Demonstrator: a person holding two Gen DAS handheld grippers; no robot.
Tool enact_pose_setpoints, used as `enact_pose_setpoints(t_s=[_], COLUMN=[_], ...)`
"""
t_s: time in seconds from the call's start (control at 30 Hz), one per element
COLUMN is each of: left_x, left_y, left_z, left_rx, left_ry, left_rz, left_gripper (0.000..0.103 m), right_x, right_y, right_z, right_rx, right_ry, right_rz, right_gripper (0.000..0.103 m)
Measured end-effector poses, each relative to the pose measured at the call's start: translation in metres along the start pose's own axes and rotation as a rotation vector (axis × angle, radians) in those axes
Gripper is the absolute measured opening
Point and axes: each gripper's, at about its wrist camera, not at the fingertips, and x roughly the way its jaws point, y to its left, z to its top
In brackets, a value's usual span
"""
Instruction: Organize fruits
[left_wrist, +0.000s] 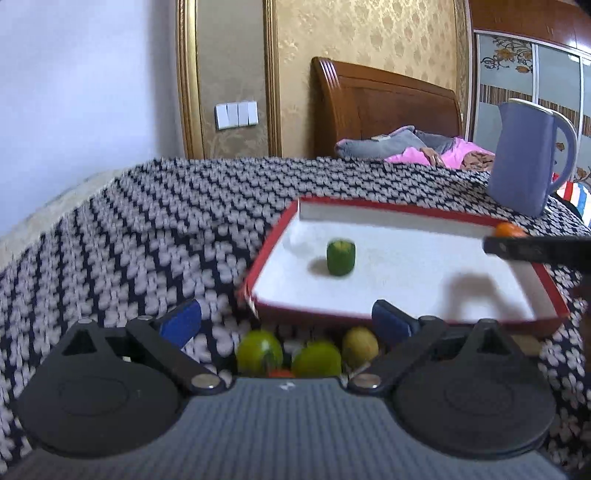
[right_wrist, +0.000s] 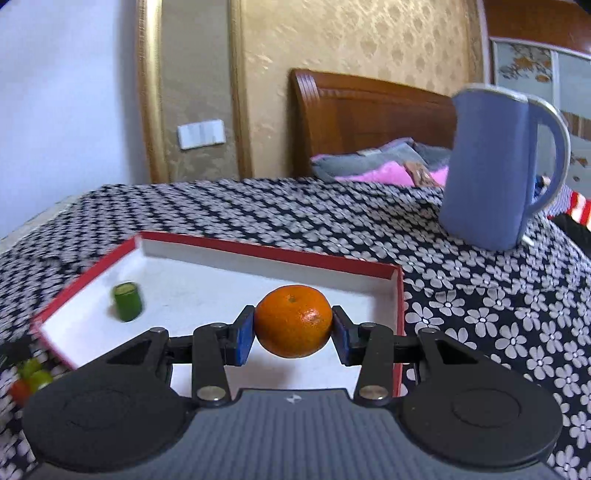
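One green fruit (left_wrist: 340, 257) sits in the tray (left_wrist: 406, 212); the right gripper (right_wrist: 293, 328) holds an orange (right_wrist: 293, 326) above it, while the left gripper (left_wrist: 286, 319), spread wide, faces three fruits (left_wrist: 306, 352) at bottom centre.

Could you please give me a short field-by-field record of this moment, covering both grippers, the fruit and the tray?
right gripper: shut on the orange, held above the tray
left gripper: open, holding nothing, fingers over the loose fruit
tray: red-rimmed, white inside, on the flowered cloth
in tray: one small green cylindrical piece, upright
outside tray: three yellow-green fruits on the cloth at the near edge, plus a red item, mostly hidden
background: blue pitcher upright beyond the tray
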Motion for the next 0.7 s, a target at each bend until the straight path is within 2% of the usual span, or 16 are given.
enact_pose_setpoints(t_s=[0.27,0.3,0.33,0.4,0.6,0.67,0.7], left_x=[-0.013,-0.014,-0.015,-0.016,-0.018,-0.019,-0.019], left_y=[0.0,0.0,-0.001,-0.003,-0.006,-0.005,-0.004], left_z=[-0.011,-0.011,-0.011,-0.011,-0.015,-0.017,-0.018], left_rx=[0.006,0.007,0.009,0.013,0.025,0.025,0.028], left_ry=[-0.021,-0.026,-0.03,-0.032,-0.03,-0.033,-0.033], left_rz=[-0.013,-0.01,-0.011,-0.017,-0.032,-0.039,-0.04], left_gripper=[0.101,0.103,0.103,0.103,0.103,0.103,0.103], right_x=[0.025,0.024,0.023,0.019,-0.018,-0.038,-0.047], right_y=[-0.003,-0.003,-0.003,-0.003,-0.002,-0.006,-0.008], right_z=[-0.005,-0.005,-0.005,-0.004,-0.009,-0.016,-0.021], right_rx=[0.011,0.016,0.02,0.028,0.035,0.058,0.07], right_ry=[0.028,0.025,0.023,0.004,-0.022,-0.031,-0.038], right_rz=[-0.052,-0.054,-0.056,-0.066,-0.087,-0.093,-0.094], right_gripper=[0.044,0.05,0.06,0.069,0.069,0.076,0.084])
